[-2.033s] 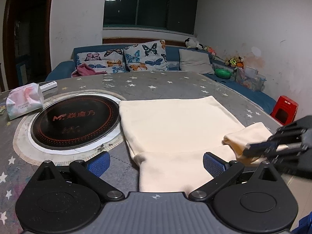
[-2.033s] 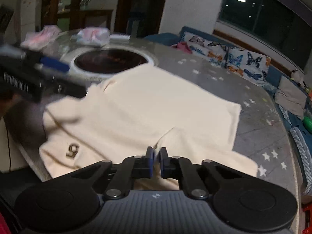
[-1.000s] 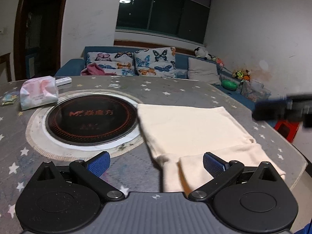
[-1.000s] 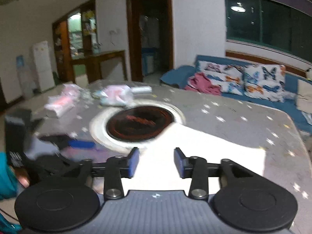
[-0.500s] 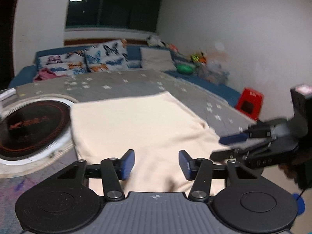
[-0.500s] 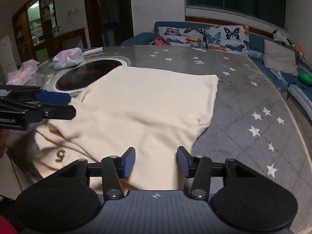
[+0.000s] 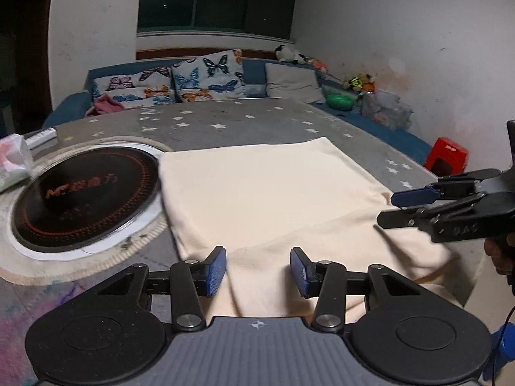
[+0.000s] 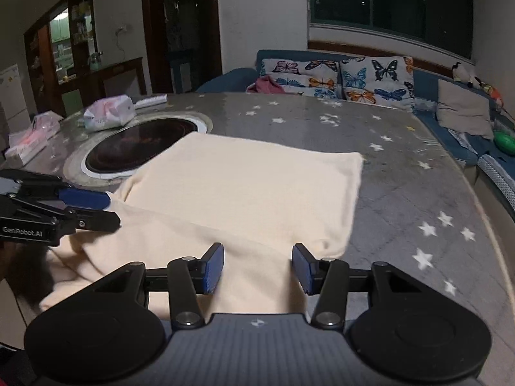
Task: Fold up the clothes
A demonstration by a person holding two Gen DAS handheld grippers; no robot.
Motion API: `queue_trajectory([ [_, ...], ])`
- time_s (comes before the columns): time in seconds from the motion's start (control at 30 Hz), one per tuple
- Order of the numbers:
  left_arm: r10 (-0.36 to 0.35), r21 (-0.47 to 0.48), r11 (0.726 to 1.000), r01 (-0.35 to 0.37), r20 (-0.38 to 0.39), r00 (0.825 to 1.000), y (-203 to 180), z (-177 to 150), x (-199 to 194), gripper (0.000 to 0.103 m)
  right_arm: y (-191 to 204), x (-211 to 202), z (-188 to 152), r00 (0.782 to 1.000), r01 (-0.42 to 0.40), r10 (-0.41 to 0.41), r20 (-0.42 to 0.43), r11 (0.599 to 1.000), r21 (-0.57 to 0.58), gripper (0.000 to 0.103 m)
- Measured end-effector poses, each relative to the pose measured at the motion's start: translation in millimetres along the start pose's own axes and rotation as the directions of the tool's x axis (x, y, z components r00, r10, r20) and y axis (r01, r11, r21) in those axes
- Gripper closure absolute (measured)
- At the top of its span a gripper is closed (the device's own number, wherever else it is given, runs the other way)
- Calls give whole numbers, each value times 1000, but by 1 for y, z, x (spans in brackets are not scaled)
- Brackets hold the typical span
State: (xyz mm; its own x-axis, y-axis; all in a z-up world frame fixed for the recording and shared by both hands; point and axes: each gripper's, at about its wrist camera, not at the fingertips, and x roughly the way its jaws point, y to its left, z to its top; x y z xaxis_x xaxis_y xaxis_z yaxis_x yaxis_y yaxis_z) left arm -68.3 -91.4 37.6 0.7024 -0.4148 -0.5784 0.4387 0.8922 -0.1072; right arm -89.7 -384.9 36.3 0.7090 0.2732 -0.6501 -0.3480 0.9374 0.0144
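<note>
cream garment point(image 7: 267, 193) lies partly folded on the star-patterned table point(image 7: 225, 122), its left edge beside the round cooktop point(image 7: 80, 193); left gripper point(image 7: 257, 267) and right gripper point(image 8: 257, 268) hover over its near edge, fingers spread, gripping nothing.

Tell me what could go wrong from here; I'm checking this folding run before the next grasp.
1. The cream garment's near edge looks draped over the table rim; a one-sided pull might slide it off.
2. Both the left gripper and right gripper are open over bunched, layered fabric, so either might pinch the wrong layer.
3. The garment abuts the round cooktop; dragging might pull it onto that.
</note>
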Motion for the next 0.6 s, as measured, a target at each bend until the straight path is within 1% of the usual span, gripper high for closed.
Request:
queue_trajectory([
  [0.07, -11, 1, 1000, 11, 14, 1000, 3, 2, -11, 52, 1, 6, 2, 1000, -1, 1, 1, 1000, -6, 55],
  [0.13, -29, 27, 999, 28, 34, 999, 4, 1, -27, 49, 2, 3, 3, 1000, -2, 2, 4, 1000, -10, 55],
  [0.2, -48, 75, 996, 45, 44, 998, 3, -3, -41, 49, 4, -3, 4, 1000, -3, 4, 15, 1000, -24, 55],
  [0.27, -70, 135, 989, 64, 35, 997, -2, -11, -49, 49, 9, -9, 6, 1000, -13, 14, 24, 999, -51, 55],
  [0.33, -71, 196, 978, 65, 21, 997, -10, -20, -50, 49, 15, -16, 7, 999, -30, 33, 30, 996, -79, 55],
  [0.4, -56, 260, 964, 52, 8, 998, -18, -27, -46, 50, 22, -19, 6, 998, -45, 48, 28, 994, -98, 54],
  [0.47, -44, 278, 960, 40, 8, 999, -19, -30, -42, 57, 27, -22, 4, 998, -58, 61, 23, 992, -112, 51],
  [0.6, -20, 312, 950, 16, 9, 1000, -21, -36, -34, 67, 34, -28, -2, 998, -65, 68, 13, 988, -138, 49],
])
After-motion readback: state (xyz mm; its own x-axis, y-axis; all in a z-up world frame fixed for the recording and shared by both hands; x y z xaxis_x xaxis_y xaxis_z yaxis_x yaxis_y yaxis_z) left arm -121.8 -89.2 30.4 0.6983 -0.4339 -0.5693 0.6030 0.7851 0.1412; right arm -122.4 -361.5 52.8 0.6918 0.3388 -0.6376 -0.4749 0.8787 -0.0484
